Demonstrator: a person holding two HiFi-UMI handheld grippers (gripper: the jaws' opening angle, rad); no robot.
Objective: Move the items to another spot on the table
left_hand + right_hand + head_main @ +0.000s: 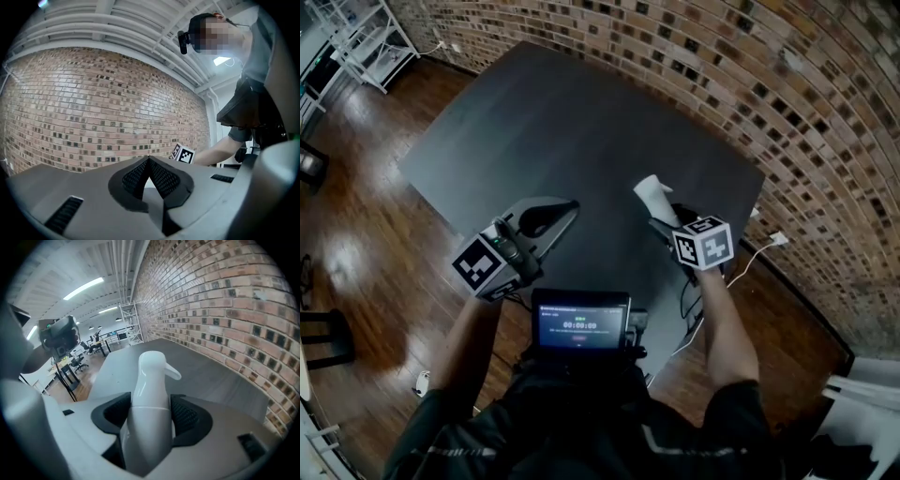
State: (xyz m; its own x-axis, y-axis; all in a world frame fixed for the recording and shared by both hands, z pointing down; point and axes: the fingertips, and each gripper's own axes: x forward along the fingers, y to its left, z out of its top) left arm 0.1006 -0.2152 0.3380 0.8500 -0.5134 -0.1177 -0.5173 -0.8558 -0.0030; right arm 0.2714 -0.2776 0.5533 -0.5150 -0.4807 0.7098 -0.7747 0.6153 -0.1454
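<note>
A white plastic bottle with a short spout stands upright between the pads of my right gripper, which is shut on its body. In the head view the bottle pokes out ahead of the right gripper, over the right part of the dark table. My left gripper hovers near the table's front edge. Its pads meet at a point with nothing between them, and it faces the brick wall.
A brick wall runs along the table's far side. A small screen hangs on the person's chest. A white plug and cable lie on the wooden floor to the right. A white rack stands far left.
</note>
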